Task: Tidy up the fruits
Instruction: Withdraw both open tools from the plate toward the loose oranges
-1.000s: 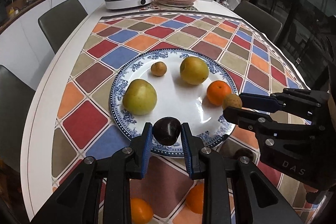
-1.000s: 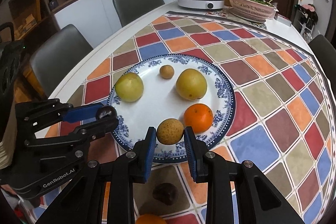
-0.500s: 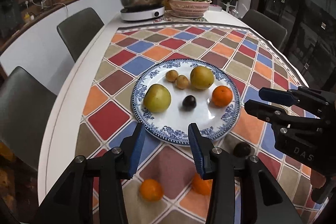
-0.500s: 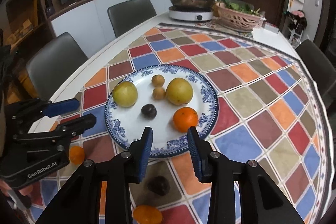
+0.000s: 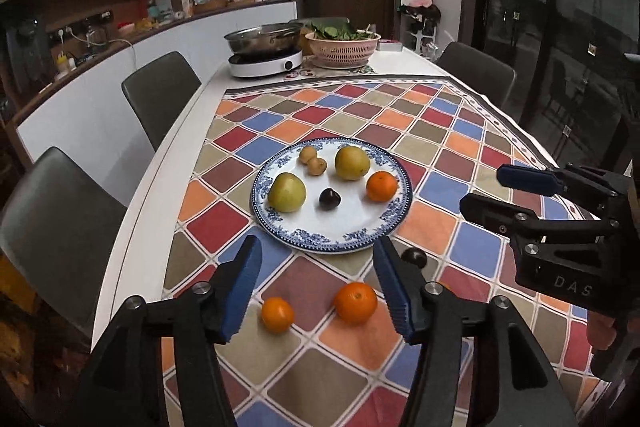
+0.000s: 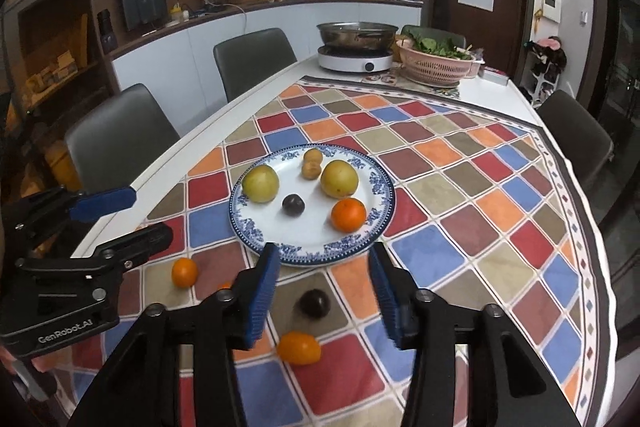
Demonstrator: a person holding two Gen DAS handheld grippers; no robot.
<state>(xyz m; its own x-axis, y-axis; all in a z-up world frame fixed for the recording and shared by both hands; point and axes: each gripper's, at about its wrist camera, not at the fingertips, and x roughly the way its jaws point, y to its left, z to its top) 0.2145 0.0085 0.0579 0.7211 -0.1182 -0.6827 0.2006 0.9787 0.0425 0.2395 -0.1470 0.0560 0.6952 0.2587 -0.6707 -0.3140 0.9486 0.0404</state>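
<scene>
Hovering short of the plate, both the left gripper and right gripper were opening, nothing between their jaws. Remaining loose on the tablecloth: two oranges and a dark fruit, each probably requiring pickup next.

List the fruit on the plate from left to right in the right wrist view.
Green apple → dark plum → yellow pear → orange. The two small brown fruits overlap the order, so they are left out.
</scene>
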